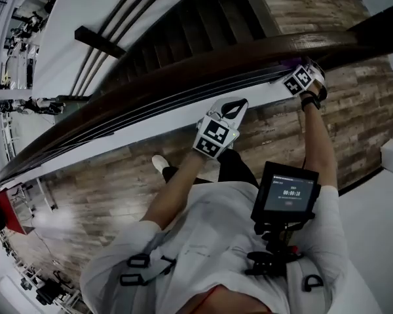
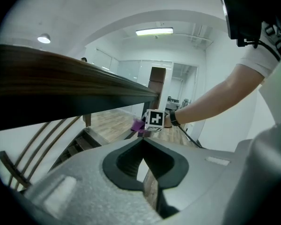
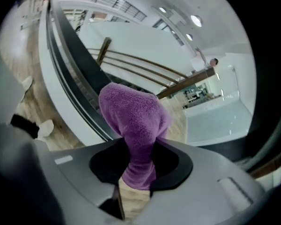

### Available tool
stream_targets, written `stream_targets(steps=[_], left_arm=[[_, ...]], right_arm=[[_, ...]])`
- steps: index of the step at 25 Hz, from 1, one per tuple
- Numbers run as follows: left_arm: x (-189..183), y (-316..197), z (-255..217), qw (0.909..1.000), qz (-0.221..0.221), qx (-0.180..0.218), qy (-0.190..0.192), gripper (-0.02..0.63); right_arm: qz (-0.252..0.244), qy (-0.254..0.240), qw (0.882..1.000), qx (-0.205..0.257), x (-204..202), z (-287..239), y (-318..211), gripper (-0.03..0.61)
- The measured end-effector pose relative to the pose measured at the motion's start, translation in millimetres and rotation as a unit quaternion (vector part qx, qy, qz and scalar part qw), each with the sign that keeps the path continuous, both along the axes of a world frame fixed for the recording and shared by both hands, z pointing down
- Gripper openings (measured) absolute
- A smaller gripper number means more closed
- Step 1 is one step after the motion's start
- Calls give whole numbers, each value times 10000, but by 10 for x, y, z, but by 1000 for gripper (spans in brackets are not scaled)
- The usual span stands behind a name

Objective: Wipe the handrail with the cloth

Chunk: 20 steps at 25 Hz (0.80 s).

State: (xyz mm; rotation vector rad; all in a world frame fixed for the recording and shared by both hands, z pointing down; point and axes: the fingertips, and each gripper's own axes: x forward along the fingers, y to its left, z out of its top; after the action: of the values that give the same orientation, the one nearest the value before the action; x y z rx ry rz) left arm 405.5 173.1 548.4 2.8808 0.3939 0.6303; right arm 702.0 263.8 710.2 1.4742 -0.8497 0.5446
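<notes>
The dark wooden handrail curves from lower left to upper right in the head view and fills the upper left of the left gripper view. My right gripper is at the rail's right end, shut on a purple cloth. In the right gripper view the cloth stands bunched up out of the right gripper, beside the rail. My left gripper hangs just below the rail's middle, touching nothing. Its own view shows the left gripper shut and empty, with the cloth far ahead.
Dark stairs descend beyond the rail, with thin metal rails and a white stringer beneath it. Wood plank floor lies on my side. A small screen is mounted on the person's chest. A wooden post ends the rail.
</notes>
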Motion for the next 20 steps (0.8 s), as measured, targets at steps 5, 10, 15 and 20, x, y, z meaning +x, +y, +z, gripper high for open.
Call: stream_targets(steps=[5, 10, 15, 20], left_arm=[[-548, -454, 23, 9981, -600, 45, -116, 0], [-1318, -1126, -31, 9892, -1436, 43, -303, 0], [-2481, -2099, 205, 9658, -2543, -81, -496, 0], [-3301, -2618, 166, 9371, -3446, -160, -537, 0]], right_arm=[[507, -332, 9931, 1004, -690, -73, -306, 117], [-371, -533, 9910, 1172, -1933, -102, -1108, 116], [-1946, -1073, 9701, 971, -3701, 320, -2314, 114], [-3101, -1647, 9338, 681, -4942, 483, -3024, 114]])
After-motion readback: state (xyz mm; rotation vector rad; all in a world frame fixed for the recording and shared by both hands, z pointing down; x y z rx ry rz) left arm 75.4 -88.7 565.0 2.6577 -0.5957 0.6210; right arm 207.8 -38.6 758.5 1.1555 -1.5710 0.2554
